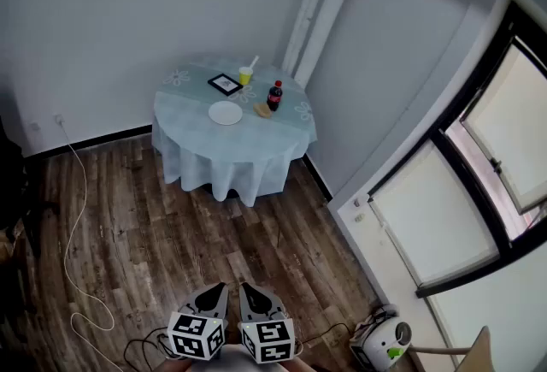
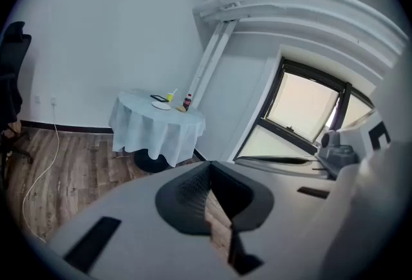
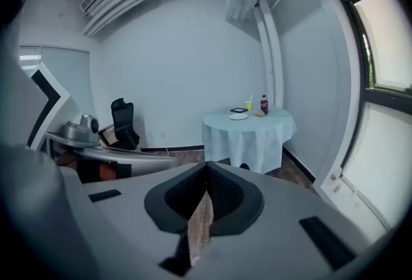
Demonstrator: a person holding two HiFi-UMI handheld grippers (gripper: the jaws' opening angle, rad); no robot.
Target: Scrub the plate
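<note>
A white plate [image 1: 226, 113] lies on a round table [image 1: 231, 158] with a pale blue cloth, far across the room by the wall. Beside the plate sit a tan sponge [image 1: 262, 109], a cola bottle [image 1: 274, 95], a yellow cup [image 1: 246, 74] and a black-framed tablet [image 1: 225, 85]. My left gripper [image 1: 220, 286] and right gripper [image 1: 245, 286] hang side by side at the bottom of the head view, over the wooden floor, both shut and empty. The left gripper view shows the plate [image 2: 162, 105] small beyond the closed left gripper [image 2: 207, 172]. In the right gripper view the plate [image 3: 238, 116] sits above the closed right gripper [image 3: 206, 172].
A white cable [image 1: 73, 216] trails over the floor at left. Large windows [image 1: 479, 182] line the right wall, with a small white appliance [image 1: 385, 343] below them. Pipes [image 1: 320, 2] run up the corner behind the table. A black office chair [image 3: 122, 123] stands by the far wall.
</note>
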